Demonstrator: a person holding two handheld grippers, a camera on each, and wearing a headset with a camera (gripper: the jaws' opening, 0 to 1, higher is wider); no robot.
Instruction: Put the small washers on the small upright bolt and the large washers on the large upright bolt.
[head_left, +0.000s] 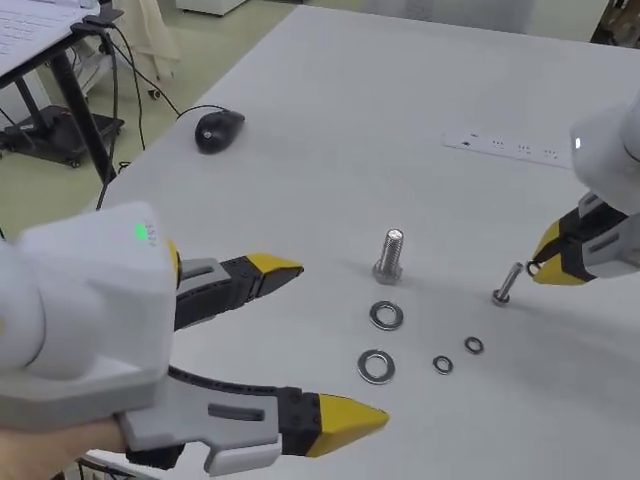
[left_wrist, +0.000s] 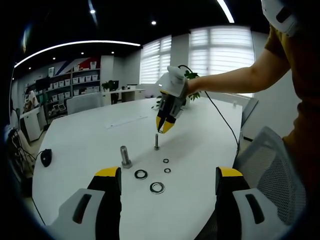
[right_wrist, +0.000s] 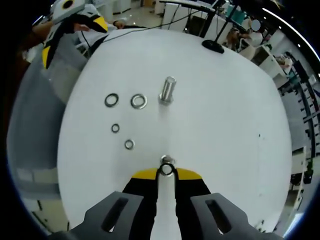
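The large upright bolt (head_left: 391, 255) stands mid-table, with two large washers (head_left: 386, 315) (head_left: 376, 366) lying flat in front of it. Two small washers (head_left: 443, 364) (head_left: 474, 346) lie to their right. The small upright bolt (head_left: 507, 285) stands further right. My right gripper (head_left: 540, 268) is shut on a small washer (right_wrist: 166, 170), held just above the small bolt's (right_wrist: 166, 160) top. My left gripper (head_left: 340, 344) hovers open and empty near the table's front edge, short of the washers (left_wrist: 157, 187).
A black mouse (head_left: 218, 130) lies at the far left of the white table (head_left: 330, 120), and a white power strip (head_left: 505, 147) at the far right. A grey mesh chair (left_wrist: 270, 155) stands beside the table.
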